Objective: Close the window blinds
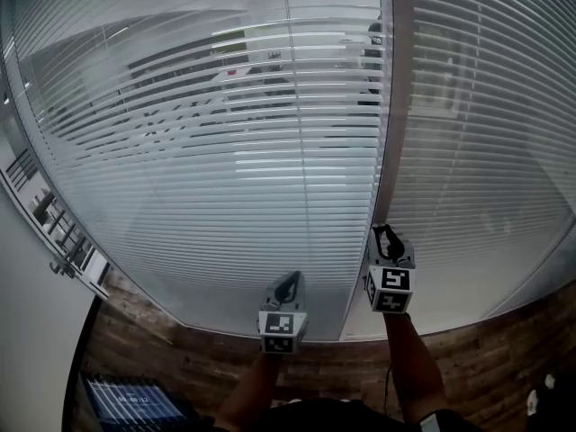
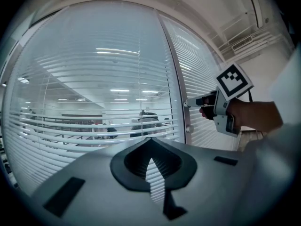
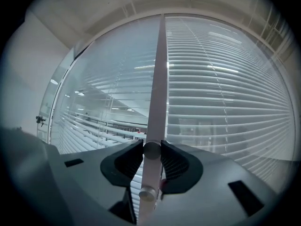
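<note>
White slatted blinds (image 1: 225, 133) hang behind glass on both sides of a pale upright mullion (image 1: 393, 106); the left panel's slats are partly tilted and the room beyond shows through, while the right panel (image 1: 486, 106) looks denser. My right gripper (image 1: 387, 232) is held against the mullion. In the right gripper view its jaws close from both sides on a round knob (image 3: 151, 150) on the mullion (image 3: 159, 79), with a second small knob (image 3: 147, 192) just below. My left gripper (image 1: 288, 282) hangs to the left, in front of the left pane, tips together and holding nothing.
The glass wall meets a wooden floor (image 1: 504, 358) just beyond my arms. A white door with a handle (image 1: 63, 266) stands at the far left, and a dark flat object (image 1: 135, 401) lies at the bottom left. A person (image 2: 148, 121) is visible through the slats.
</note>
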Available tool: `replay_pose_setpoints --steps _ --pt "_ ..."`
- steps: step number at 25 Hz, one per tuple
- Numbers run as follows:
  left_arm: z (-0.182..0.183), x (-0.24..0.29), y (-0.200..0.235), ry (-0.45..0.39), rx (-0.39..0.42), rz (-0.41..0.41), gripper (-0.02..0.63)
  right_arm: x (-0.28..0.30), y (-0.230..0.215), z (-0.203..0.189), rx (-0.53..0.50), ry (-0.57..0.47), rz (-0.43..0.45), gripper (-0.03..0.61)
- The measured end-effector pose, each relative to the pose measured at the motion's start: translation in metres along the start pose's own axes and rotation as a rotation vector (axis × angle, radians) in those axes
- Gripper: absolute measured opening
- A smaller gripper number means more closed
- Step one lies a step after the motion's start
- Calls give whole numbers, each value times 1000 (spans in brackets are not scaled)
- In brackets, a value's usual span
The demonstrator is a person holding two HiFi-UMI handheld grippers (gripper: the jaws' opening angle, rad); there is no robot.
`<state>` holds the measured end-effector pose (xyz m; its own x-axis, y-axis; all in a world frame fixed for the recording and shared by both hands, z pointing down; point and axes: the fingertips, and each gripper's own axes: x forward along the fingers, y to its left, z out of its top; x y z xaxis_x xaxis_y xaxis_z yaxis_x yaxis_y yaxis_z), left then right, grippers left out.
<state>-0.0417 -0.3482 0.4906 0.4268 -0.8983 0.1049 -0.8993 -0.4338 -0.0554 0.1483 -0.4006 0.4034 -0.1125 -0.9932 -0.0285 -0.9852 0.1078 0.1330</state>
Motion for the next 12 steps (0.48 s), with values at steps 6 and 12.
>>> replay_pose_setpoints --steps 6,12 --pt "-7 3 4 -21 22 7 -6 4 6 -2 -135 -9 17 121" --pt "-11 4 2 -16 33 4 -6 3 12 -1 -384 9 5 120"
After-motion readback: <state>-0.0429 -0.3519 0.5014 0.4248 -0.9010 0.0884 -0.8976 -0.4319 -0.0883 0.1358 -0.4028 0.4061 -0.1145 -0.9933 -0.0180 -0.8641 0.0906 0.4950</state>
